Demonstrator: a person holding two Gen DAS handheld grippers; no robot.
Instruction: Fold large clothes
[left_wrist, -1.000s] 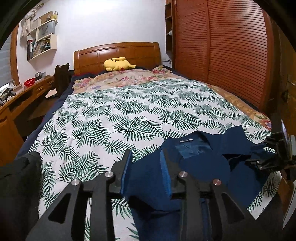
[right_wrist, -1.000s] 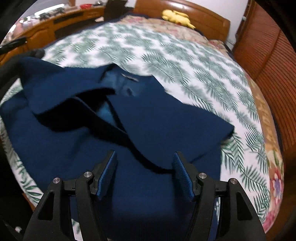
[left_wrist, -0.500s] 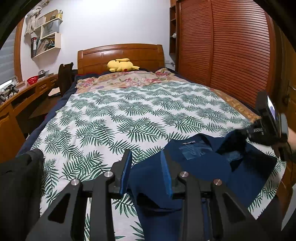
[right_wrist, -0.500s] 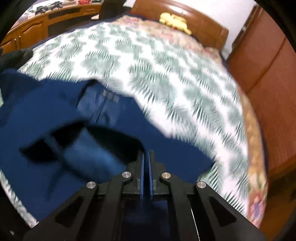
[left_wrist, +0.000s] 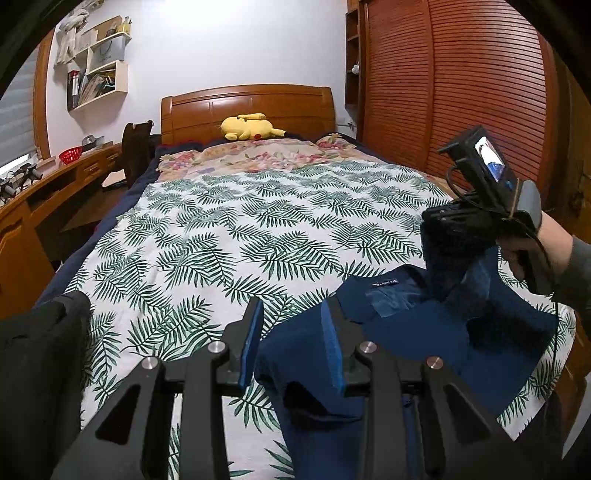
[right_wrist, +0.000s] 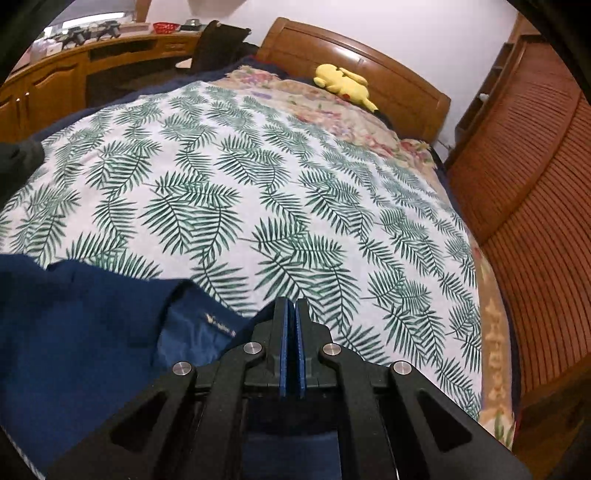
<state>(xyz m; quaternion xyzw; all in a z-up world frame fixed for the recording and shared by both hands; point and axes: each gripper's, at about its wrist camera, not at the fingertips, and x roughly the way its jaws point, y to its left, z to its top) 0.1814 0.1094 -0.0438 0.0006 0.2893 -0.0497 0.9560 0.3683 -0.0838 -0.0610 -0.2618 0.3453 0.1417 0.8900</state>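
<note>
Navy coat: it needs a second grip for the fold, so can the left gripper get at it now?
Probably yes. The left gripper is open, with the navy coat directly ahead, nothing between them; the right gripper lifts the far side.

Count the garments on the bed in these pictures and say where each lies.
2. A navy coat lies at the bed's foot, right side, one part lifted by the right claw. A black garment sits at the left edge. Others may be out of view.

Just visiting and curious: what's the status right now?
Left gripper open over navy coat. Right gripper shut on coat, lifting it. Black garment lies left.
</note>
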